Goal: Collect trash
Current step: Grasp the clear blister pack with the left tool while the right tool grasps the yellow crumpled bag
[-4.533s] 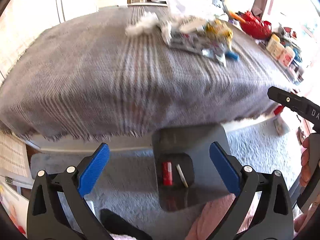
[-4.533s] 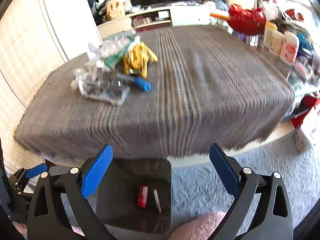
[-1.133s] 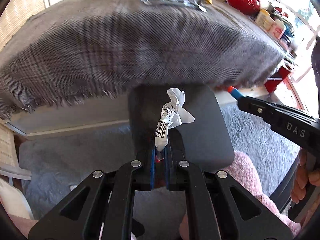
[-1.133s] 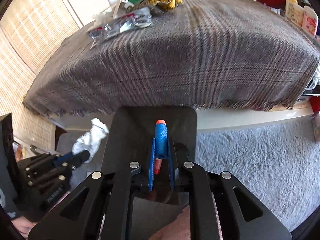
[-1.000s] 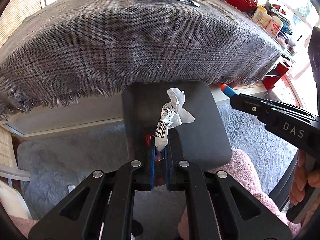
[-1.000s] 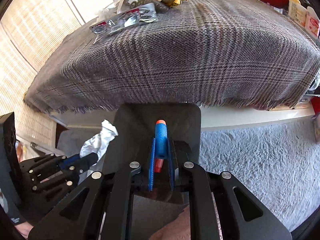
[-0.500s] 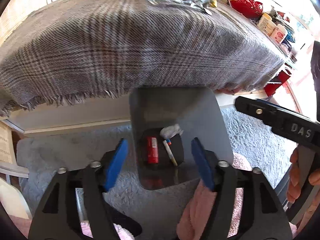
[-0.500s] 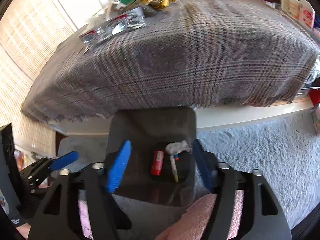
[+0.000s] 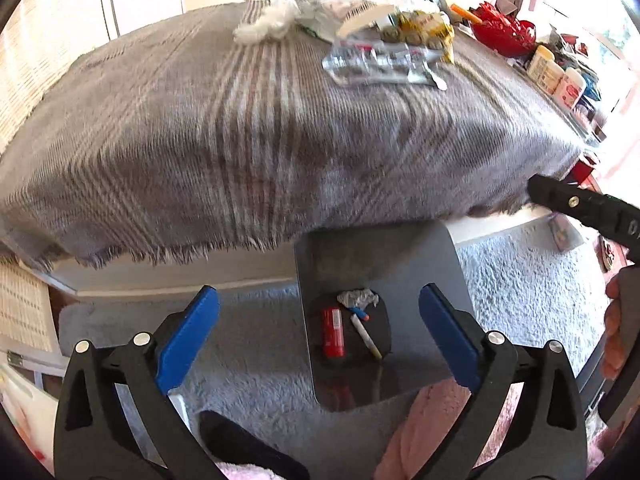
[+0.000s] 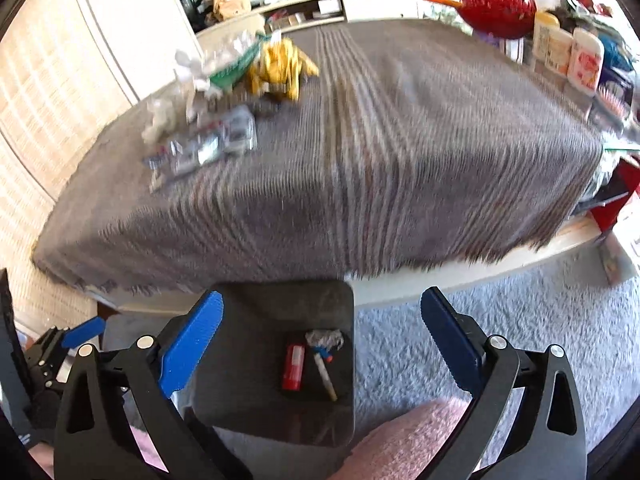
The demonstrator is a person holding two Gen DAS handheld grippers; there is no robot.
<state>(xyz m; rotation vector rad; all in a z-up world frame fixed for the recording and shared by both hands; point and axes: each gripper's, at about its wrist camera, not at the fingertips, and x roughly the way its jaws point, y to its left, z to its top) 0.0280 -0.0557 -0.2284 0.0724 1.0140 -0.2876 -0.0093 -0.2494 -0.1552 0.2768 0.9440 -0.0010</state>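
Grey carpet (image 9: 260,352): trash bin (image 9: 384,264) below opening jaws, nothing between.

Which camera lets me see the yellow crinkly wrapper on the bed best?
The right wrist view. There the yellow wrapper lies whole and bright on the grey blanket, though blurred. The left wrist view shows only a paler piece of it, farther off amid other litter.

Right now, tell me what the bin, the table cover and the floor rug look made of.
Bin: probably hard plastic, dark grey and glossy; its smooth walls mirror the trash inside.
Table cover: woven fabric, likely wool or a blend, matte grey plaid with a frayed fringe along its edge.
Floor rug: shaggy pile textile, pale grey; fibre type unclear.
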